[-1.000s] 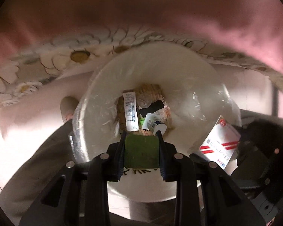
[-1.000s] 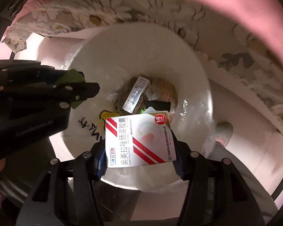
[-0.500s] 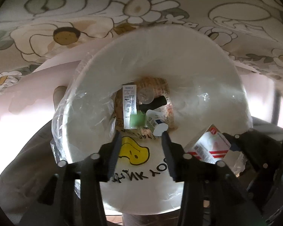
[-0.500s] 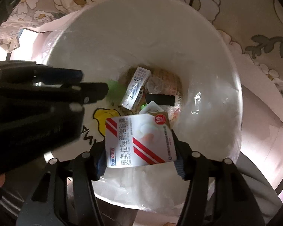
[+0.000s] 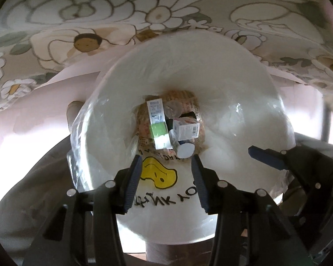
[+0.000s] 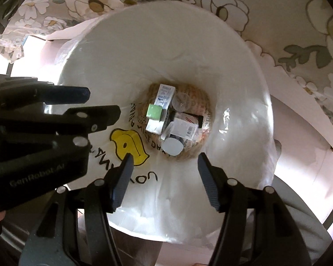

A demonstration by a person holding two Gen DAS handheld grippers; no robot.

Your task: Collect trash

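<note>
A bin lined with a white bag [image 5: 222, 102] printed with a yellow face fills both views. At its bottom lie a long white carton [image 5: 156, 113], a green piece [image 5: 158, 129] on top of it, a red-striped medicine box [image 5: 186, 128] and a white-capped bottle [image 5: 185, 150]. My left gripper [image 5: 167, 173] hangs open over the near rim, nothing between its fingers. My right gripper [image 6: 165, 173] is open too, above the bag [image 6: 233, 88], with the green piece [image 6: 154, 112] and the medicine box [image 6: 185, 125] far below it. The left gripper [image 6: 103, 102] reaches in from the left.
A floral cloth [image 5: 157, 15] hangs over the edge behind the bin. A pale floor [image 5: 33, 115] surrounds it. A person's grey trouser leg [image 5: 28, 188] and a shoe tip [image 5: 74, 113] stand close on the left. The right gripper [image 5: 262, 155] reaches over the bin's right rim.
The left jaws opened and the green piece fell into the bin. The right jaws let go of the red-striped medicine box, which now lies at the bottom too.
</note>
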